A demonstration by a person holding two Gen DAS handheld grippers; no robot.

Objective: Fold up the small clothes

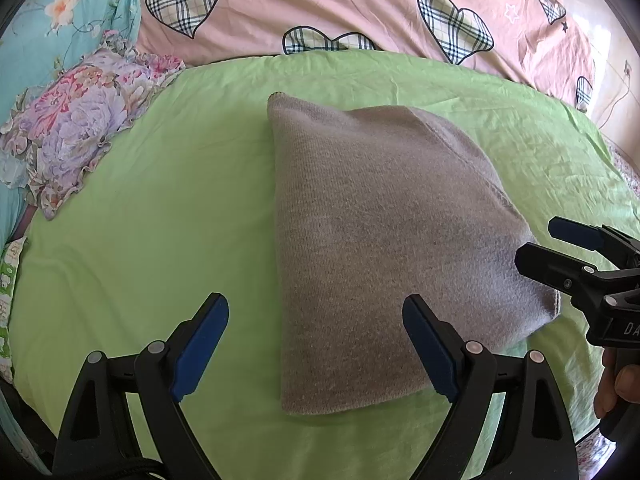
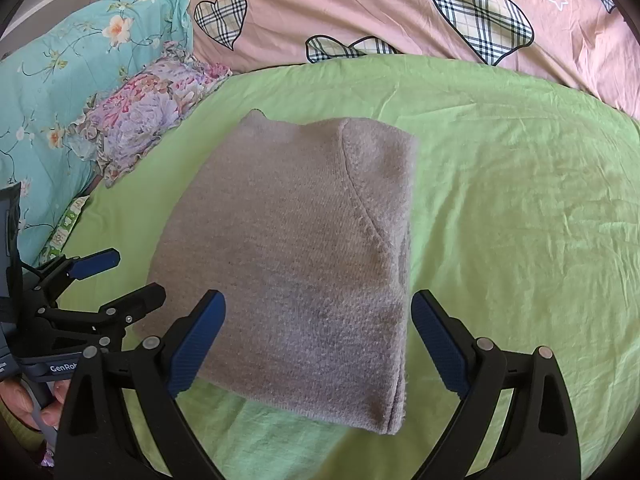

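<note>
A grey knitted garment [image 1: 384,248] lies folded into a thick wedge on the green sheet [image 1: 160,220]; it also shows in the right wrist view [image 2: 296,264]. My left gripper [image 1: 316,320] is open and empty, hovering over the garment's near left edge. My right gripper [image 2: 318,316] is open and empty, above the garment's near edge. The right gripper shows in the left wrist view [image 1: 536,246] beside the garment's right corner. The left gripper shows in the right wrist view [image 2: 140,276] at the garment's left side.
A pink quilt with plaid hearts [image 1: 360,4] lies along the far side. A floral purple pillow [image 1: 80,120] and a teal floral cover [image 1: 48,20] lie at the left. A wall with a cable [image 1: 616,80] is at the far right.
</note>
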